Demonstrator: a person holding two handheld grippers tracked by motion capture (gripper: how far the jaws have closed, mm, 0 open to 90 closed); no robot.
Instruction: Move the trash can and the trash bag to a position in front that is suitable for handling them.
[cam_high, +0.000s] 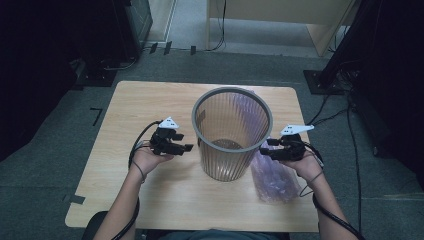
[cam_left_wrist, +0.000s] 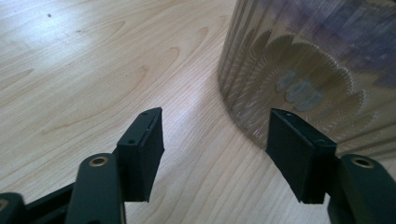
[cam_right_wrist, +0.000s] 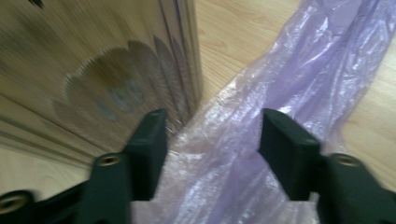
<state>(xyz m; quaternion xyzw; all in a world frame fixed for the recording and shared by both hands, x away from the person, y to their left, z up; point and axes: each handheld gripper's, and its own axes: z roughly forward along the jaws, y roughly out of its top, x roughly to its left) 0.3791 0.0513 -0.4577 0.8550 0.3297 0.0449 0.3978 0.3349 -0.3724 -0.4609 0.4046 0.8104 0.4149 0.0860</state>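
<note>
Light wood table (cam_high: 165, 200) on grey carpet, dim room, dark equipment racks at the sides. Nearest the camera, the person's forearms come in from the bottom edge, one tool in each hand. Left tool (cam_high: 186, 148) sits just left of the wastebasket (cam_high: 231, 135), jaws apart with nothing between them, only bare table under them in the left gripper view, basket wall (cam_left_wrist: 308, 74) just beside the far jaw. Right tool (cam_high: 265, 151) is on the other side of the basket, low, over the purple plastic bag (cam_high: 272, 175); in the right gripper view the bag film (cam_right_wrist: 243, 154) bunches up between the two jaws, which stand partly apart, and I can't tell if the pads press on it yet, picture is blurred. Looks like a grab on the bag so it can be lifted and fitted as a liner; left tool probably waits there to steady the basket or take the other edge. Basket stands upright mid-table, ribbed, see-through, empty inside. Bag lies crumpled on the table against the basket's right side and runs round behind it, purple showing through the wall. Beyond the table: floor cables and a pale wooden desk (cam_high: 300, 20).
</note>
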